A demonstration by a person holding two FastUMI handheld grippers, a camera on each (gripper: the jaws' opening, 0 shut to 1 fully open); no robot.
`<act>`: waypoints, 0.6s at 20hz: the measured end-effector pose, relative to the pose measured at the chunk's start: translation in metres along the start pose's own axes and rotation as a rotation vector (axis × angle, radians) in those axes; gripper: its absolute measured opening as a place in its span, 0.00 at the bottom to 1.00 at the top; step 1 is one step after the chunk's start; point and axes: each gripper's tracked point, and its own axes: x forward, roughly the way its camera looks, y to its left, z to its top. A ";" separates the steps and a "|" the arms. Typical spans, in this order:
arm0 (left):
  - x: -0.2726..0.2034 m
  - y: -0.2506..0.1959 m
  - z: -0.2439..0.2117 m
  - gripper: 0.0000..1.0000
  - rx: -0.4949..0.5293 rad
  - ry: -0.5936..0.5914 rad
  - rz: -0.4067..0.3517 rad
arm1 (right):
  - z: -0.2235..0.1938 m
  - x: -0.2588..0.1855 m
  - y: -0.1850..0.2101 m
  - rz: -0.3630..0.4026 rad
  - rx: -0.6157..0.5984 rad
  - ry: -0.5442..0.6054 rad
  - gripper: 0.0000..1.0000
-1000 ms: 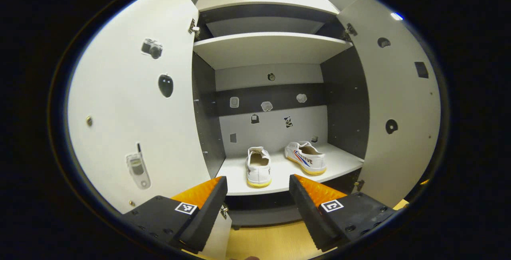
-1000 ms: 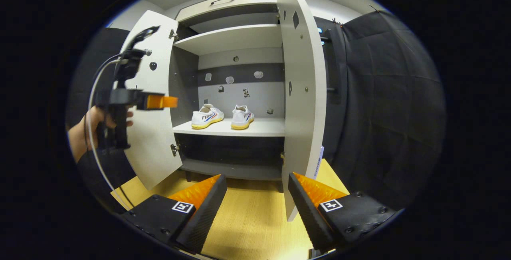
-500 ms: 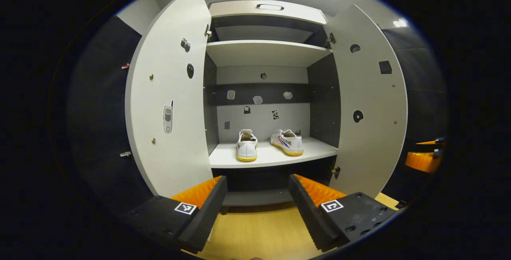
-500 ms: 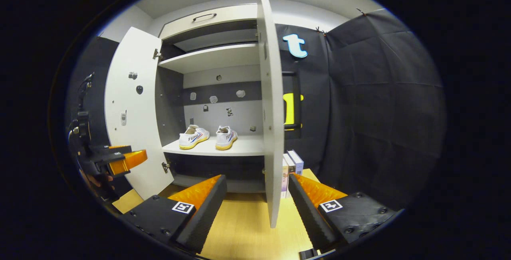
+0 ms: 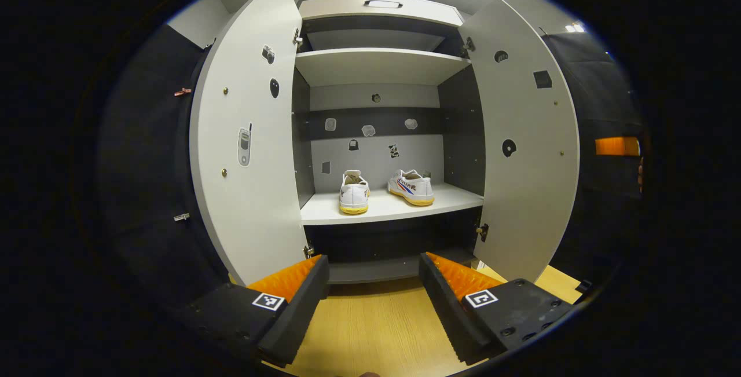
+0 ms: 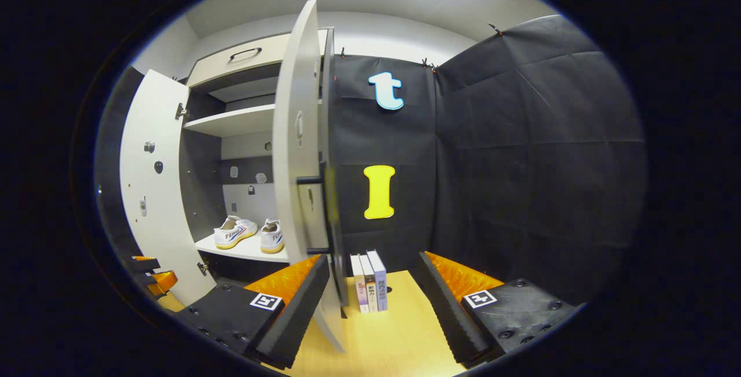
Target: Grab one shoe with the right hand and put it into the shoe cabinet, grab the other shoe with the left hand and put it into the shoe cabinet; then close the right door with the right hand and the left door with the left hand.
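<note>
Two white shoes stand side by side on the cabinet shelf (image 5: 393,206), one (image 5: 354,191) left of the other (image 5: 412,186). Both doors stand open: left door (image 5: 249,134), right door (image 5: 524,134). My left gripper (image 5: 373,302) is open and empty, well back from the cabinet over the floor. At the far right edge of the left gripper view is the right gripper's orange finger (image 5: 616,146). My right gripper (image 6: 373,302) is open and empty, at the outer side of the right door (image 6: 298,151). That door's lower edge shows just right of the left finger (image 6: 295,299); contact is unclear. The shoes (image 6: 234,232) show past it.
A dark handle (image 6: 310,180) sticks out from the right door's outer face. Three books (image 6: 369,281) stand on the wooden floor (image 6: 388,342) against the black cloth wall. Upper shelves (image 5: 379,64) sit above the shoes. The left gripper (image 6: 153,275) is low by the left door (image 6: 156,191).
The left gripper has pulled back from the shelf, so the cabinet looks smaller. The right gripper has swung right, from facing the cabinet's inside to the right door's outer face.
</note>
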 end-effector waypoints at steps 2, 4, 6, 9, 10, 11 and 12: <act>-0.004 -0.001 -0.008 0.97 -0.017 0.019 0.001 | 0.020 0.016 -0.011 -0.008 0.005 -0.025 1.00; -0.006 0.000 -0.013 0.97 -0.017 0.032 0.011 | 0.030 0.037 -0.018 -0.016 -0.015 -0.038 0.98; -0.008 0.005 -0.015 0.97 -0.002 0.035 0.027 | 0.032 0.056 -0.021 -0.016 -0.031 -0.025 1.00; -0.009 0.013 -0.015 0.97 -0.002 0.035 0.053 | 0.030 0.078 -0.013 0.029 -0.036 0.005 0.98; -0.010 0.015 -0.015 0.97 -0.011 0.035 0.062 | 0.030 0.083 -0.010 0.043 -0.035 0.012 0.98; -0.011 0.017 -0.015 0.97 -0.018 0.036 0.073 | 0.033 0.084 -0.007 0.059 -0.028 0.005 0.98; -0.012 0.020 -0.015 0.97 -0.024 0.037 0.083 | 0.034 0.088 -0.003 0.077 -0.026 0.000 0.98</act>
